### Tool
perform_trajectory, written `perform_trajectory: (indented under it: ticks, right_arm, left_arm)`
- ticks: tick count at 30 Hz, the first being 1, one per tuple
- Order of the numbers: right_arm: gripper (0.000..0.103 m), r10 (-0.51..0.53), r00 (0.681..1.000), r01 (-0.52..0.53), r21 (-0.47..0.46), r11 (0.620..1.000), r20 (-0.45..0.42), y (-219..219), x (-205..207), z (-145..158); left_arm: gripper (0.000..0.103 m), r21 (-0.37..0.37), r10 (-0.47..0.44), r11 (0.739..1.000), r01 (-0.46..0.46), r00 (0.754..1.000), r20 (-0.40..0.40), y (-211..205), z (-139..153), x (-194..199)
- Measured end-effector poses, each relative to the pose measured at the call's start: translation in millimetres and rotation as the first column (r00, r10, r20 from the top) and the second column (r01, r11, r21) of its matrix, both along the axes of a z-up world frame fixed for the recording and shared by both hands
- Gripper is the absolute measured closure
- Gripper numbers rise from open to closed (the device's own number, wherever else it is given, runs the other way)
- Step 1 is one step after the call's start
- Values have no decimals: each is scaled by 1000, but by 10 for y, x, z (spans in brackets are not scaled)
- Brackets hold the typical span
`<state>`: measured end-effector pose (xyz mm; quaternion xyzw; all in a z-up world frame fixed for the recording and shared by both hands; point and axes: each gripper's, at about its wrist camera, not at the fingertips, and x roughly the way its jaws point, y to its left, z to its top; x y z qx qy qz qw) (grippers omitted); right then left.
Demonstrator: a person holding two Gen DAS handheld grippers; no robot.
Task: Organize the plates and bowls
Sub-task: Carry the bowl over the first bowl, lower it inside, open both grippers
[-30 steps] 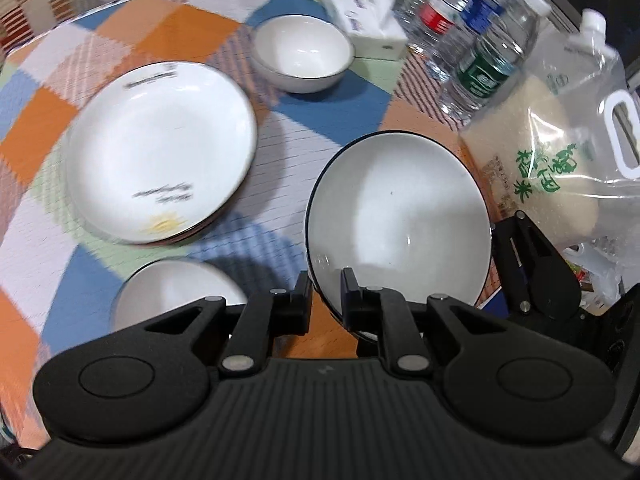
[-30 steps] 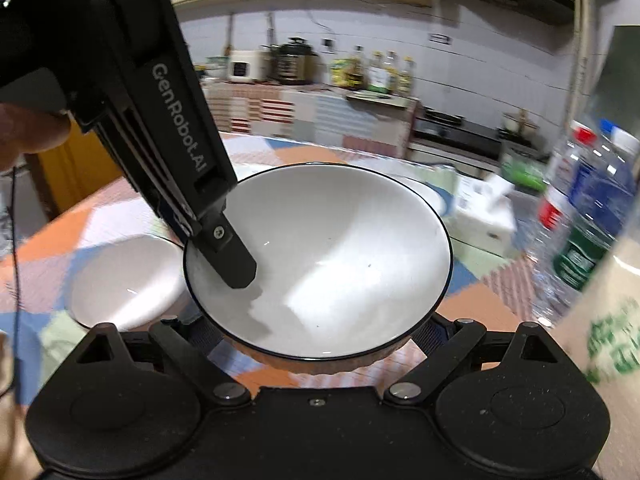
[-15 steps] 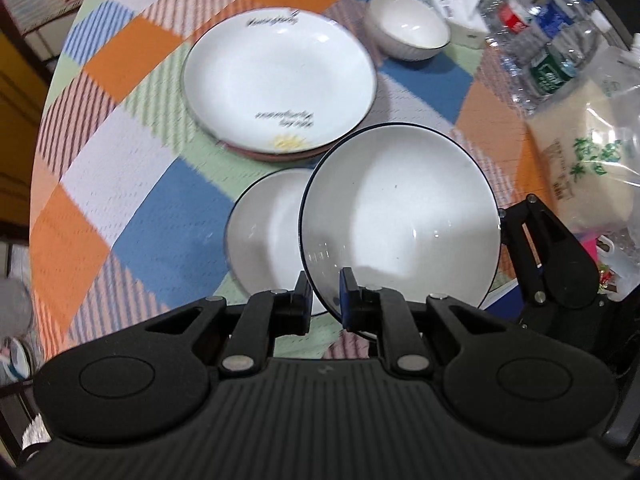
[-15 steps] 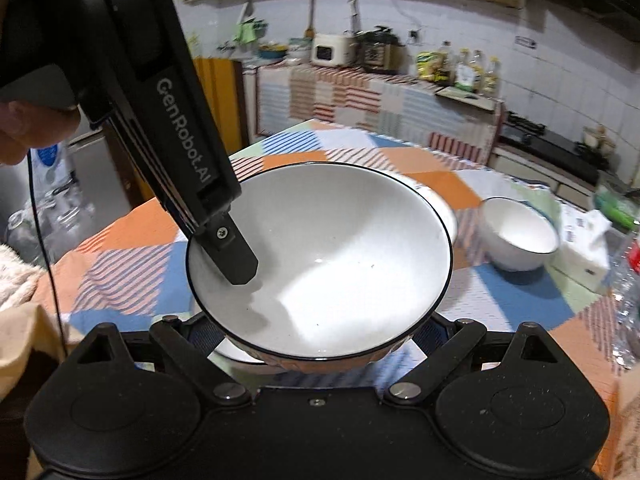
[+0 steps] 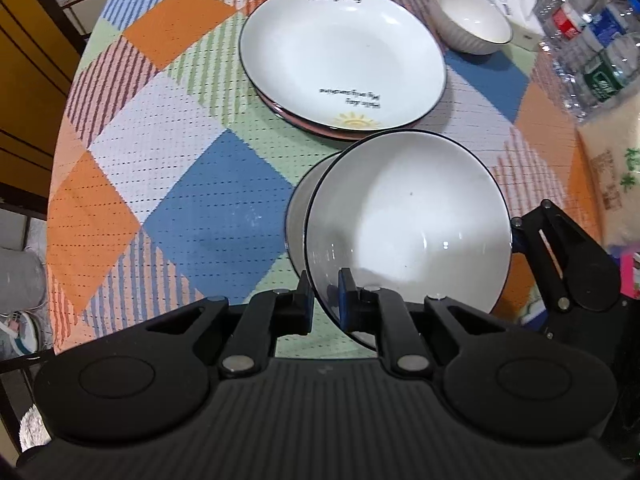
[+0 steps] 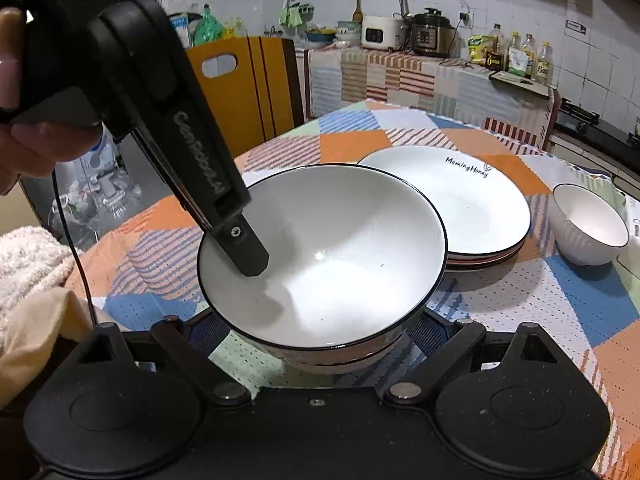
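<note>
Your left gripper (image 5: 325, 304) is clamped on the near rim of the large black-rimmed bowl (image 5: 408, 220), held above a second bowl (image 5: 300, 208) on the checked tablecloth (image 5: 180, 152), near the stacked plates (image 5: 340, 52), while your right gripper (image 6: 320, 320) cradles the large bowl's sides, its fingertips hidden underneath.

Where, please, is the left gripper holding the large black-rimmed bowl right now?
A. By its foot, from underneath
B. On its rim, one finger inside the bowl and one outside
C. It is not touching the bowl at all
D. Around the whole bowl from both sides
B: the left gripper is shut on the rim of the large bowl, one finger lying inside the white interior and the other outside the wall.
</note>
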<state>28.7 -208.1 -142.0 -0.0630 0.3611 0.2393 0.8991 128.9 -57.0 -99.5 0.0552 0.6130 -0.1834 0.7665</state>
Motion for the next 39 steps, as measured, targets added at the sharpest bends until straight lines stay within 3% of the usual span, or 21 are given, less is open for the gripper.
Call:
perform_trajectory:
  ticks: [10, 15, 20, 25, 28, 39]
  right_arm:
    - [9, 31, 999, -32, -61, 998, -23, 46, 84, -49]
    - [8, 31, 999, -33, -127, 991, -25, 119, 110, -50]
    - [8, 44, 998, -50, -188, 981, -33, 179, 113, -48]
    - [5, 43, 999, -46, -168, 985, -23, 130, 97, -65]
    - [5, 31, 999, -36, -147, 989, -34, 89, 99, -73]
    - [5, 47, 997, -36, -158, 987, 67, -215, -140, 251]
  left_arm:
    - [91, 16, 36, 999, -35, 999, -19, 13, -159, 117]
    - [91, 71, 24, 997, -24, 1000, 8, -29, -196, 123]
    - [90, 59, 36, 998, -37, 999, 6, 3, -273, 144]
    - [89, 70, 22, 997, -24, 999, 23, -38, -327, 124]
    - [87, 93, -7, 996, 3, 999, 48, -82, -307, 84]
    - [81, 160, -84, 985, 62, 987, 135, -128, 40, -82]
